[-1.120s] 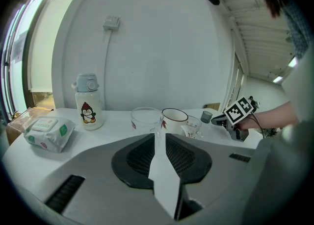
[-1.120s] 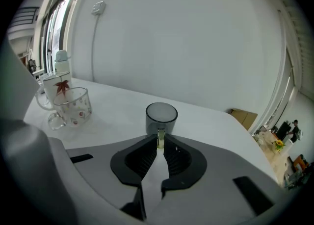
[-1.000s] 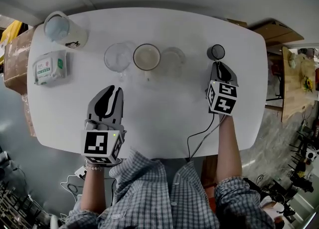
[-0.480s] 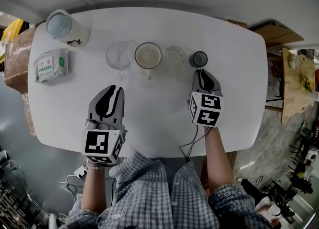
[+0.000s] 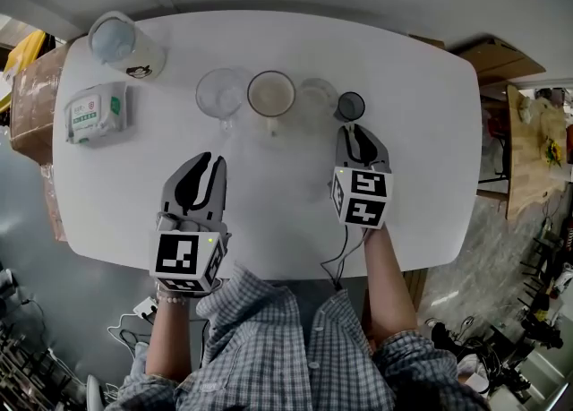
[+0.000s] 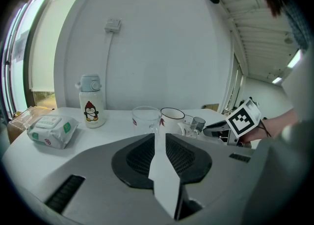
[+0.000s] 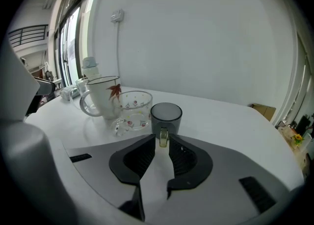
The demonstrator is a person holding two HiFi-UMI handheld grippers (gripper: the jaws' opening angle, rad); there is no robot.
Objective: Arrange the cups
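Observation:
A row of cups stands at the far side of the white table (image 5: 430, 132): a clear glass (image 5: 219, 93), a white mug (image 5: 270, 94), a clear patterned cup (image 5: 315, 96) and a small grey cup (image 5: 350, 106). The grey cup (image 7: 166, 116) rests on the table just right of the patterned cup (image 7: 132, 106). My right gripper (image 5: 352, 128) has the grey cup's handle between its tips (image 7: 163, 143), and its jaws are opening. My left gripper (image 5: 212, 158) hovers over the table in front of the clear glass (image 6: 145, 118), jaws a narrow slit apart, nothing between them.
A pale bottle with a penguin print (image 5: 121, 42) stands at the far left corner, with a pack of wipes (image 5: 94, 114) beside it. A cable trails from the right gripper over the table's near edge. Cardboard boxes sit beyond the table's left and right ends.
My right gripper has carried the grey cup leftward along the row to just beside the patterned cup. The left gripper has stayed where it was.

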